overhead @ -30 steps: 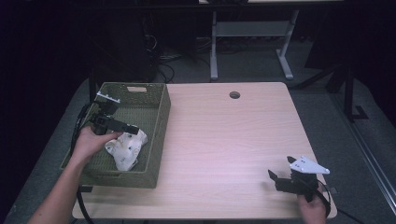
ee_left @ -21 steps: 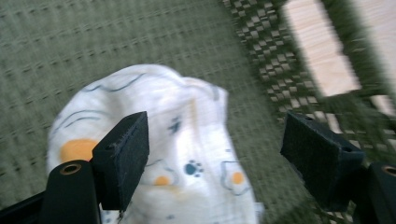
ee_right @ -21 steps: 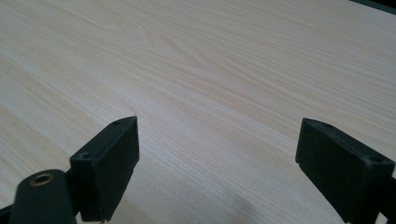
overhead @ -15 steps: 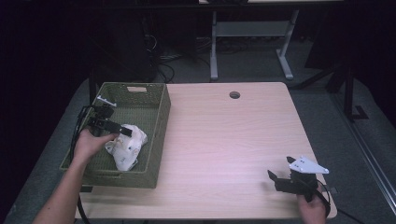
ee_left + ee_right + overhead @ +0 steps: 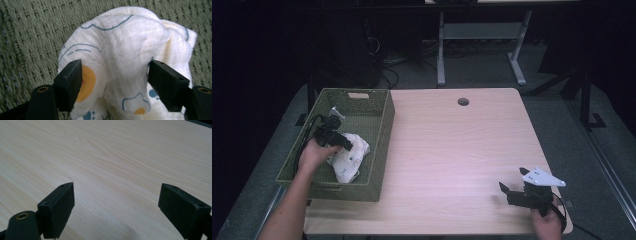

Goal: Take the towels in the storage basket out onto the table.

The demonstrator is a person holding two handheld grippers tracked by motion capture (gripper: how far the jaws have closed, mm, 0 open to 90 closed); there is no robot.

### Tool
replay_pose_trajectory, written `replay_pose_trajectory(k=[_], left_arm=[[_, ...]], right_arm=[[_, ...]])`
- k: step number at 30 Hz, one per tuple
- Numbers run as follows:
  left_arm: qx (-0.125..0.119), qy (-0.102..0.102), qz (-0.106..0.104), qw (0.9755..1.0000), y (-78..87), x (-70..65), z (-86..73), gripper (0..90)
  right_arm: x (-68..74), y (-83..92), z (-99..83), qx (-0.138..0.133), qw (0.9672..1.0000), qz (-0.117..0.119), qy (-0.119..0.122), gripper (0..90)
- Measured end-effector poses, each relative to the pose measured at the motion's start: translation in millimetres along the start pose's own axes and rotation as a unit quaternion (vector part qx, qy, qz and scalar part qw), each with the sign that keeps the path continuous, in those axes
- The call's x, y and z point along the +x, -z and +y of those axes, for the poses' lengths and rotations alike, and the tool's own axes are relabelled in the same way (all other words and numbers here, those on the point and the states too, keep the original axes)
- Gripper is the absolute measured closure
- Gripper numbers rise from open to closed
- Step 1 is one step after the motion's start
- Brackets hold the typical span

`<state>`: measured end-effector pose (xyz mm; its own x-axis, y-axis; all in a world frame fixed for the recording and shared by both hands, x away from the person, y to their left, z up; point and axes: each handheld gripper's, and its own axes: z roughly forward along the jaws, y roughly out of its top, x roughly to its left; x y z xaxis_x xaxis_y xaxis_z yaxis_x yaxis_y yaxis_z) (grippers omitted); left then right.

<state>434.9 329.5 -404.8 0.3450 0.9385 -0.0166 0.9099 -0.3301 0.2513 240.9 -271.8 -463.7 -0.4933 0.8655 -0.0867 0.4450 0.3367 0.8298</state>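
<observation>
1. Nearest, the right gripper [image 5: 513,186] sits at the table [image 5: 452,150] front-right corner, well apart from the basket [image 5: 377,145]; jaws spread wide, nothing btwn them but bare wood.
2. Farther back, on the table's left side, the left gripper [image 5: 343,142] reaches into the basket; jaws spread, straddling a bunched white cloth [image 5: 120,57] w/ blue & orange print, not pinching it.
3. Cloth lies on the basket floor.

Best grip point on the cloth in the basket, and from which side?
Likely the raised central fold of the cloth, from above: it bunches up off the basket floor, and the open left gripper already straddles it. The flat edges offer little to pinch.
</observation>
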Motion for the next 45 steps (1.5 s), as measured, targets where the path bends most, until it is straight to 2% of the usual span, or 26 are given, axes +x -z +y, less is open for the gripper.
replay_pose_trajectory(k=[1, 5, 8, 10, 15, 18, 22, 24, 29, 31, 40, 43, 45], left_arm=[[-0.003, 0.001, -0.007, 1.0000, -0.6, 0.1, 0.4, 27.2], [0.011, -0.008, 0.011, 0.9998, -5.7, -2.8, 1.1, 30.7], [0.018, 0.000, 0.013, 0.9998, -8.9, -3.3, 1.4, 34.8], [0.025, -0.007, 0.022, 0.9994, -10.9, -5.7, 2.1, 36.9], [0.035, -0.018, 0.025, 0.9989, -18.2, -11.5, 2.2, 43.7], [0.031, -0.014, 0.018, 0.9993, -18.5, -9.8, 0.9, 46.7], [0.030, 0.009, 0.012, 0.9994, -18.8, -7.3, 0.7, 47.4], [0.031, 0.007, 0.013, 0.9994, -18.7, -7.5, 0.9, 49.8], [0.032, 0.000, 0.002, 0.9995, -15.7, -6.1, 0.1, 67.3], [0.030, -0.002, 0.003, 0.9995, -15.4, -7.2, -0.8, 71.0], [0.027, -0.011, -0.005, 0.9996, -14.0, -6.4, -4.5, 74.1], [0.025, -0.006, -0.016, 0.9995, -12.9, -5.2, -5.4, 74.1], [0.018, -0.001, -0.029, 0.9994, -9.5, 0.5, -6.1, 74.0]], right_arm=[[-0.1, 0.3, 0.2, -0.001, 1.0000, -0.001, 0.001, 13.0], [0.6, 1.6, 0.8, -0.005, 1.0000, 0.000, 0.003, 13.0], [0.4, 1.7, 0.7, -0.005, 1.0000, 0.000, 0.003, 13.0], [0.3, 1.6, 0.7, -0.005, 1.0000, 0.000, 0.003, 13.0], [1.1, 0.9, 0.6, -0.002, 1.0000, 0.002, 0.005, 13.0], [1.3, 0.9, 0.6, -0.003, 1.0000, 0.002, 0.006, 13.0], [1.8, 0.4, 0.6, -0.001, 1.0000, 0.003, 0.007, 13.0], [1.9, 0.4, 0.9, -0.003, 1.0000, 0.003, 0.008, 13.0], [1.6, 0.9, 0.8, -0.004, 1.0000, 0.004, 0.008, 13.0], [1.4, 1.1, 0.2, -0.001, 1.0000, 0.004, 0.004, 13.0], [2.2, -0.3, -0.1, 0.001, 1.0000, 0.004, 0.003, 13.0], [2.9, -0.7, -0.1, 0.000, 1.0000, 0.004, 0.004, 13.0], [3.2, -1.2, -0.2, 0.001, 1.0000, 0.005, 0.006, 13.0]])
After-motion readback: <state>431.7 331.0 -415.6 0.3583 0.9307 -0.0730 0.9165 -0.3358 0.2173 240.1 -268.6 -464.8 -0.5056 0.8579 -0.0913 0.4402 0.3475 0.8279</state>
